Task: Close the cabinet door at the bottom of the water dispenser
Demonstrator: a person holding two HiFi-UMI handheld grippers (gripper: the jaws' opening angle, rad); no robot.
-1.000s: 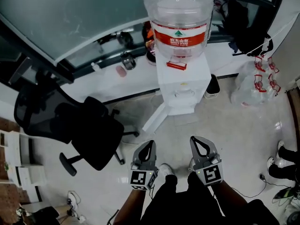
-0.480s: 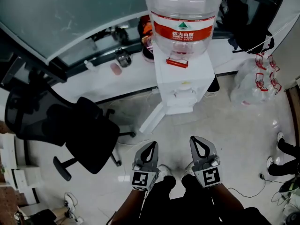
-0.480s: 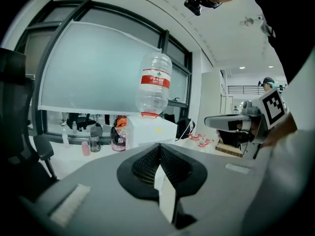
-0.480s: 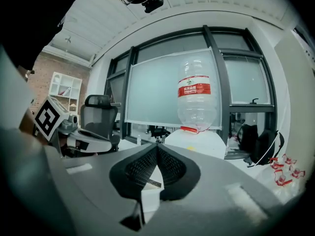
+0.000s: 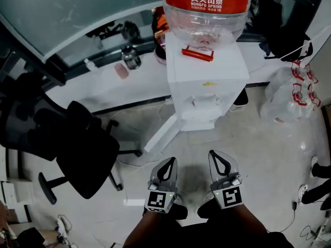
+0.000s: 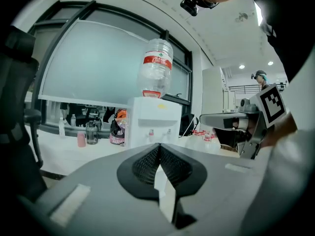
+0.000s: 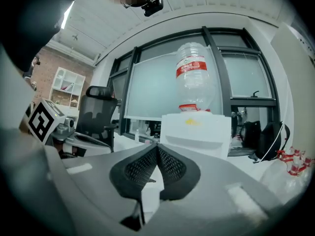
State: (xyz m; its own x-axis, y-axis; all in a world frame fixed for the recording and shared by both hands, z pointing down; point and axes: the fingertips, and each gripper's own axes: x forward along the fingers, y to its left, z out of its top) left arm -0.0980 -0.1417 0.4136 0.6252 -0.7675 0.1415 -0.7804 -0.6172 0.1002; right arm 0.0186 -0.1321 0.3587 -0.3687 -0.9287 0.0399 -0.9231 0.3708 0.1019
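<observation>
Grey grippers (image 5: pixel 171 160) (image 5: pixel 212 153) closed, seemingly empty

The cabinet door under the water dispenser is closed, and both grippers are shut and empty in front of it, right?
Not closed: the head view shows the cabinet door standing open, swung outward. The left gripper and right gripper are indeed shut and empty in front of it.

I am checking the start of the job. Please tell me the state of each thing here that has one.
cabinet door: open, swung out from the water dispenser
water bottle: upside down on the water dispenser
left gripper: shut, empty
right gripper: shut, empty
office chair: unoccupied
</observation>
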